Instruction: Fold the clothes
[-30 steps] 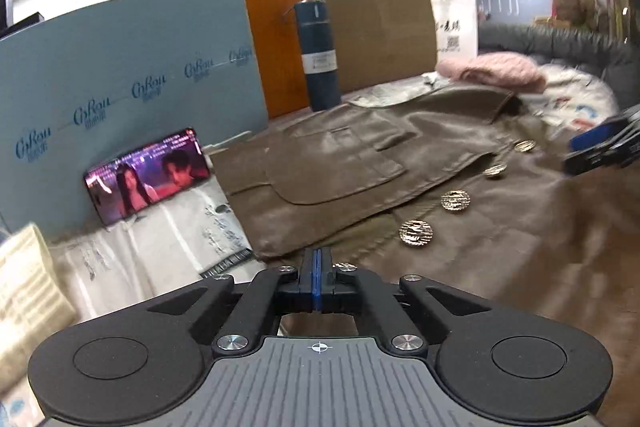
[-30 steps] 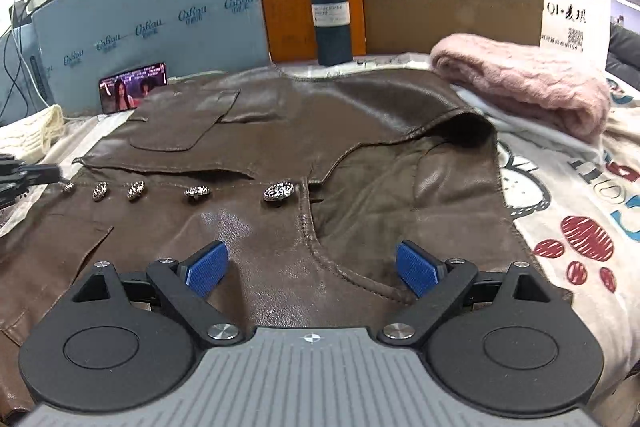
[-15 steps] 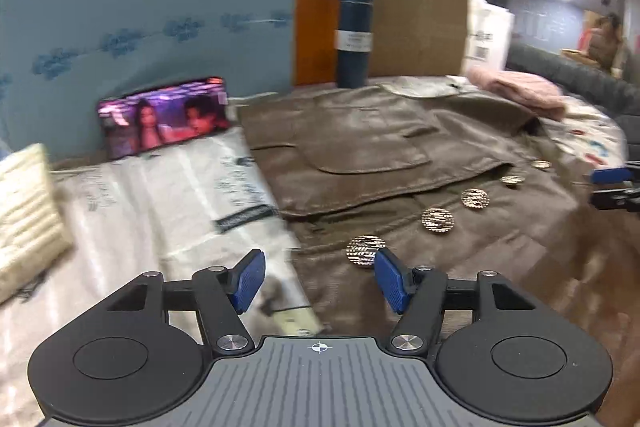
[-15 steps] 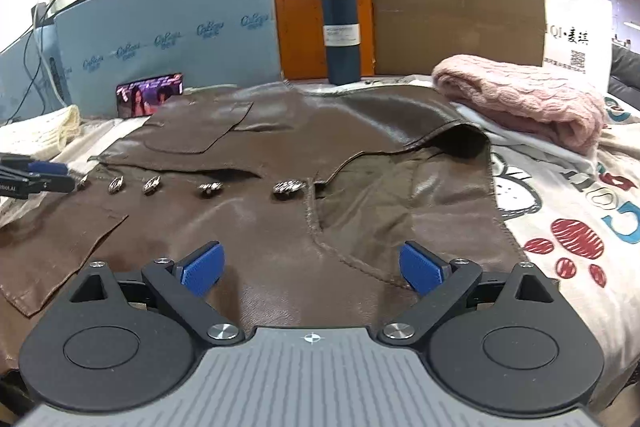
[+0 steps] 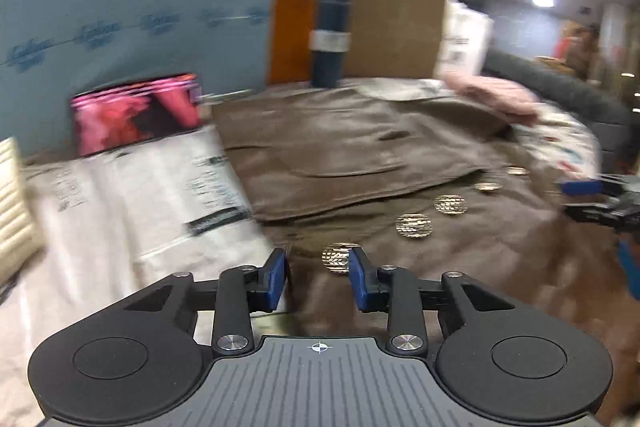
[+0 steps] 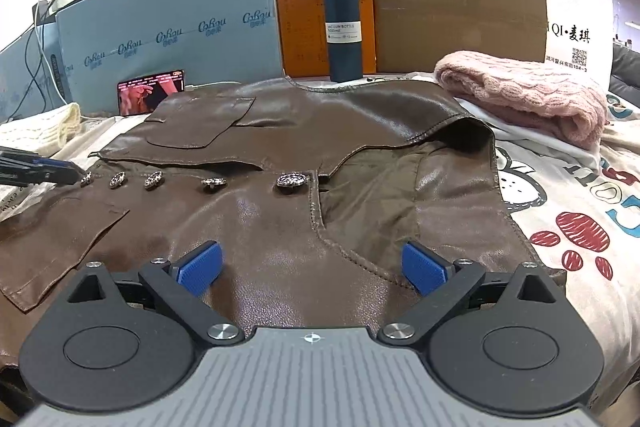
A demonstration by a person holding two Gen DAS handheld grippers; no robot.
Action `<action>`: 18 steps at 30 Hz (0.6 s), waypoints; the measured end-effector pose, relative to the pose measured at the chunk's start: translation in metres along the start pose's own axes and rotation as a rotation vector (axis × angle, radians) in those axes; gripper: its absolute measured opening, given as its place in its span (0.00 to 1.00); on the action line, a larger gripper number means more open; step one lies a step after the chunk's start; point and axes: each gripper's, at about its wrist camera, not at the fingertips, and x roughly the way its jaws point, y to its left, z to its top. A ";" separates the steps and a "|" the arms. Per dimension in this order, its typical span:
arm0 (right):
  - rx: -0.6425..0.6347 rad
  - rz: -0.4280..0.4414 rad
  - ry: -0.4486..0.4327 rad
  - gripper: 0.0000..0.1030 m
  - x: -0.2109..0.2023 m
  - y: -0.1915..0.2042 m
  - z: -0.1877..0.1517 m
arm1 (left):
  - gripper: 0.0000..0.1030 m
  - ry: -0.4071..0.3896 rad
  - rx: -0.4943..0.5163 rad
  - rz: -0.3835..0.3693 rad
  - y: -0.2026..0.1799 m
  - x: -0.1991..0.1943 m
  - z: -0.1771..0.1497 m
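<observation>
Brown leather jacket lies flat, front up, on the covered table. Left gripper, jaws partly open and empty, hovers at the hem beside the lowest metal button. Right gripper, jaws wide apart, hangs over the chest panel. Risk: pinching a button, or slick leather slipping free mid-fold.

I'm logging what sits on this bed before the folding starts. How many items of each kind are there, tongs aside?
Clothing: 3 (brown leather jacket, pink knit, cream knit)
Bottle: 1 (blue vacuum bottle)
Phone: 1 (phone)
Total: 5
</observation>
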 end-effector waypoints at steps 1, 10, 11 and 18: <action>0.001 0.001 0.000 0.95 0.000 0.000 0.000 | 0.30 0.014 0.012 0.003 -0.001 0.002 -0.001; -0.006 -0.007 -0.012 0.96 -0.003 0.001 0.001 | 0.02 -0.064 0.115 0.139 -0.018 0.006 0.014; -0.011 -0.013 -0.012 0.96 -0.004 0.001 0.002 | 0.02 -0.065 0.130 0.144 -0.019 0.008 0.018; -0.070 -0.070 0.005 0.97 -0.008 0.001 -0.005 | 0.13 0.022 0.198 0.188 -0.019 0.032 0.013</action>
